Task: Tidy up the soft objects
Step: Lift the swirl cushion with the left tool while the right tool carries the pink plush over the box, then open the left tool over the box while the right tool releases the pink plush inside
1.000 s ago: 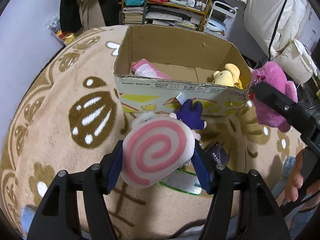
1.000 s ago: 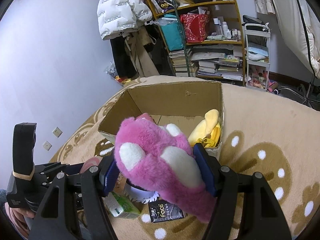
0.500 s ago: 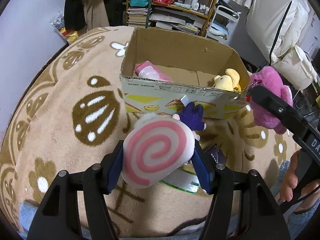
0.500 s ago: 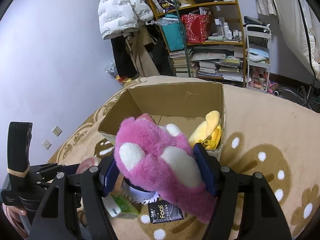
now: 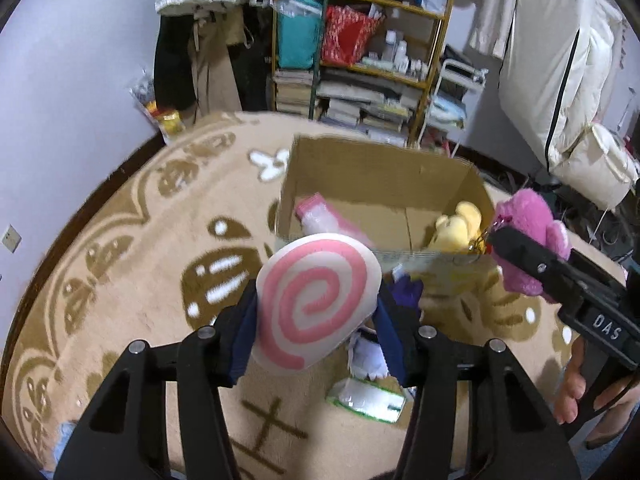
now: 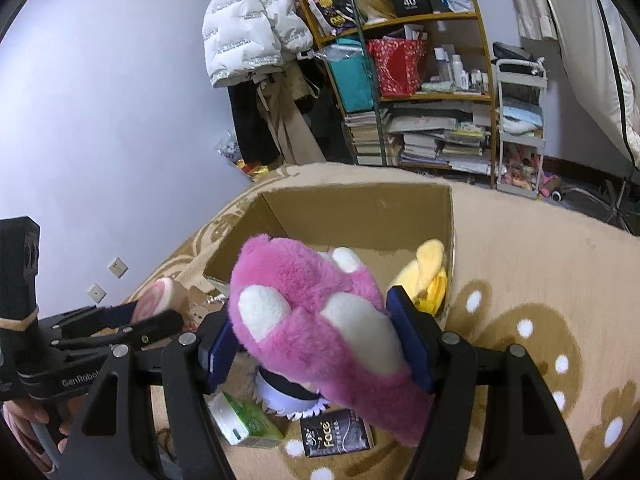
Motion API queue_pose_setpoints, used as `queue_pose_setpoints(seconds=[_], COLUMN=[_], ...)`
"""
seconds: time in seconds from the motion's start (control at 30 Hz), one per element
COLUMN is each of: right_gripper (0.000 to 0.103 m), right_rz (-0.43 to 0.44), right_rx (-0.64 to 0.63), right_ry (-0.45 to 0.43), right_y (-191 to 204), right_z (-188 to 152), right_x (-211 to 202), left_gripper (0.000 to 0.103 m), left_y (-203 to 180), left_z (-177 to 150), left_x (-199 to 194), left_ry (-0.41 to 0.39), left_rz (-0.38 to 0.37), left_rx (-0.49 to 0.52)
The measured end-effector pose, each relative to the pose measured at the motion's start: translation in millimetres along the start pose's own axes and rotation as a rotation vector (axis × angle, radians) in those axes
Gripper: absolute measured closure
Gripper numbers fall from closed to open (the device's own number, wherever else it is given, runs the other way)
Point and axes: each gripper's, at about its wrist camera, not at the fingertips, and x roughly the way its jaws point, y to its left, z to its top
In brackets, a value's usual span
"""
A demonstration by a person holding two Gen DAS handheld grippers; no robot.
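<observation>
A round white plush with a pink swirl (image 5: 316, 304) sits between the blue pads of my left gripper (image 5: 318, 332), lifted over the rug. The jaws are closing and squeeze it. My right gripper (image 6: 316, 340) is shut on a fluffy pink plush (image 6: 312, 304), held in front of the open cardboard box (image 6: 360, 208). That pink plush (image 5: 528, 220) also shows at the box's right corner in the left wrist view. Inside the box (image 5: 380, 176) lie a yellow plush (image 5: 460, 228) and a pink-and-white soft item (image 5: 320, 216).
On the patterned beige rug (image 5: 140, 280) in front of the box lie a purple doll (image 5: 406, 292), a green tissue pack (image 5: 368, 396) and a black tissue pack (image 6: 336, 432). A loaded shelf (image 6: 420, 100) and hanging coats stand behind the box.
My left gripper has risen with the swirl plush and tipped up, so more of the room shows. Its pads have drawn closer on the plush. The right gripper has stayed put.
</observation>
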Motion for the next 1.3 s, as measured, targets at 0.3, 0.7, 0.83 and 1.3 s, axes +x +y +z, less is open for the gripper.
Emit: queue_pose_setpoints(seconds=[0.3,0.7,0.83,1.3], right_gripper=[0.03,0.029,0.029,0.024], right_rz=[0.014,0.006,0.009,0.022], right_rx=[-0.033,-0.044,-0.023,0.043], right_ry=[-0.075,-0.135,-0.138,-0.049], right_y=[7.2,-2.4,-13.3,-38.7], right_z=[25.4,56.9,60.6,45.2], right_x=[-3.5,5.5,11.4,50.7], left_gripper=[0.051,0.05,0.049,0.038], left_y=[-9.0,-24.7,-28.9,-46.1], left_z=[35.5,78.2,79.9,51.2], left_x=[-25.4,-22.3,0.4,85.8], left_ry=[-0.152,-0.307,-0.277,-0.05], left_rz=[0.019,0.012,0.007,0.031], left_rx=[0.048,0.11,0.124,0.203])
